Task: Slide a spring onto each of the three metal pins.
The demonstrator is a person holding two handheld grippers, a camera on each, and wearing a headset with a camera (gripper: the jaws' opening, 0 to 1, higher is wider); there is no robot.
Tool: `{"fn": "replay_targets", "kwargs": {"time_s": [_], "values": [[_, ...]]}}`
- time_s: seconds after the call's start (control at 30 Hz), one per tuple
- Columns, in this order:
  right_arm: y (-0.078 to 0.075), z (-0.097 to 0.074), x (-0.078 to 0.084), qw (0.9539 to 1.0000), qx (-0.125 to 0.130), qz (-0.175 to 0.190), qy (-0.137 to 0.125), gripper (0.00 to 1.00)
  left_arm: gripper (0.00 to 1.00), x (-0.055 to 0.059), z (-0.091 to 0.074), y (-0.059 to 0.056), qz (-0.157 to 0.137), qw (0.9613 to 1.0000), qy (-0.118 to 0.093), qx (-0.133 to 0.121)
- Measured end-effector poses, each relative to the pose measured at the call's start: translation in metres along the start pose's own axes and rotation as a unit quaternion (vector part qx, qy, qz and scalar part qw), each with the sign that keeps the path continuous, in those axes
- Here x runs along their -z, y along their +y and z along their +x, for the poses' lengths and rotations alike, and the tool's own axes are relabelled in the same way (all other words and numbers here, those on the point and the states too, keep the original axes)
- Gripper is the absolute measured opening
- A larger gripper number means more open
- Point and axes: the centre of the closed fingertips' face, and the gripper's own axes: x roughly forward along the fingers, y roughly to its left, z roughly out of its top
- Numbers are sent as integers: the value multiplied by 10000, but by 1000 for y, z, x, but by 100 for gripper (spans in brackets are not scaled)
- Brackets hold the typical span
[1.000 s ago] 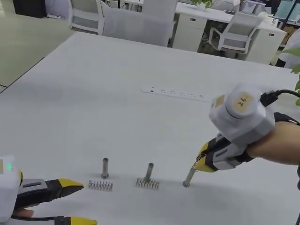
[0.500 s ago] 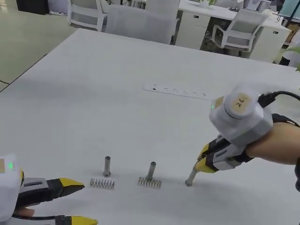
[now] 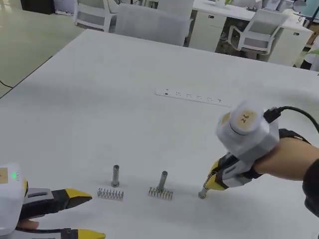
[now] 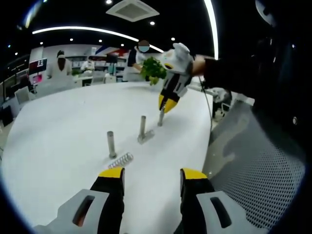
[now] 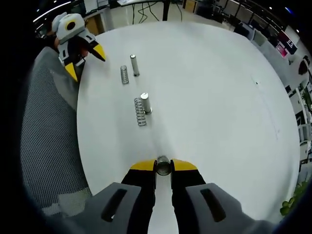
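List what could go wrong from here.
The right gripper holds a spring at the top of the rightmost pin; a sideways push may tip the pin or let the spring pop free. The two loose springs lie beside the other pins and could roll if bumped.

Right gripper point(image 3: 210, 182) is angled down and to the left, with the bare forearm point(image 3: 291, 162) coming in from the right edge. From its own view the yellow-tipped jaws are pinched almost together on a spring point(image 5: 163, 166). Left gripper point(image 3: 94, 216) sits low at the bottom-left corner, lying roughly level and pointing right, with its jaws spread wide and nothing between them.
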Motion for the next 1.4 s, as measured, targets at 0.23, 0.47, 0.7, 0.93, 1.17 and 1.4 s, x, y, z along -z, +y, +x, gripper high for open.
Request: {"fn": "replay_targets", "kwargs": {"time_s": [0.23, 0.47, 0.7, 0.93, 1.17, 1.4], "values": [[0, 12, 5, 10000, 11, 62, 51, 8, 39, 0, 1, -1, 14, 10000, 17, 12], [0, 19, 8, 9999, 8, 121, 116, 8, 39, 1, 1, -2, 23, 10000, 40, 13], [0, 23, 10, 9997, -7, 225, 122, 8, 39, 0, 0, -3, 38, 10000, 43, 15], [1, 22, 10, 9996, -15, 256, 89, 9, 39, 1, 0, -3, 43, 10000, 46, 14], [1, 19, 9, 9997, 36, 240, 33, 12, 39, 0, 1, -3, 47, 10000, 45, 14], [0, 15, 6, 9997, 138, 178, -26, 19, 39, 0, 2, -3, 61, 10000, 47, 34]]}}
